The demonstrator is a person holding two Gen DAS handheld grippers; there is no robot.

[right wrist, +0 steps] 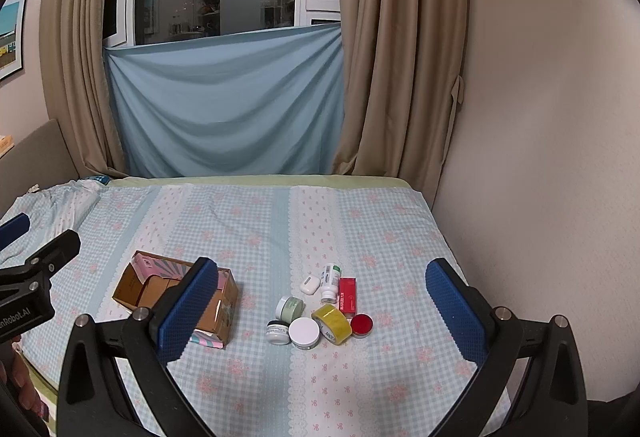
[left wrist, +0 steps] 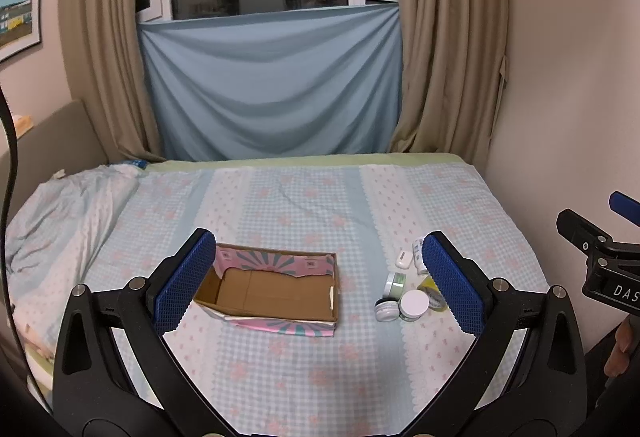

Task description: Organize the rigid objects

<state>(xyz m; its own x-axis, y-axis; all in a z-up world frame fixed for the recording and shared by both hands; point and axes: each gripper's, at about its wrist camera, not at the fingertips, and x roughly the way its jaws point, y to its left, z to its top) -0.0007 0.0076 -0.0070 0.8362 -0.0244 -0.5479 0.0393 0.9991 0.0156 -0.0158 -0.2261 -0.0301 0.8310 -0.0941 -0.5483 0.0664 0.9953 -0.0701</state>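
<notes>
An open cardboard box [left wrist: 276, 289] with pink patterned sides sits empty on the bed; it also shows in the right wrist view [right wrist: 216, 305]. To its right lies a cluster of small items: a white-lidded jar [right wrist: 305, 332], a green jar [right wrist: 290, 308], a dark-rimmed jar [right wrist: 277, 332], a yellow tape roll [right wrist: 332, 323], a red-lidded tin [right wrist: 361, 325], a red carton [right wrist: 347, 296], a white pill bottle [right wrist: 330, 280] and a small white case [right wrist: 309, 285]. My left gripper [left wrist: 320, 281] is open and empty above the box. My right gripper [right wrist: 320, 313] is open and empty, framing the cluster.
The bed [left wrist: 320, 377] has a blue checked sheet with pink flowers. A crumpled quilt [left wrist: 60, 213] lies at the far left. A wall [right wrist: 540, 157] borders the bed on the right. Beige curtains [left wrist: 448, 57] and a blue cloth [left wrist: 272, 85] hang behind.
</notes>
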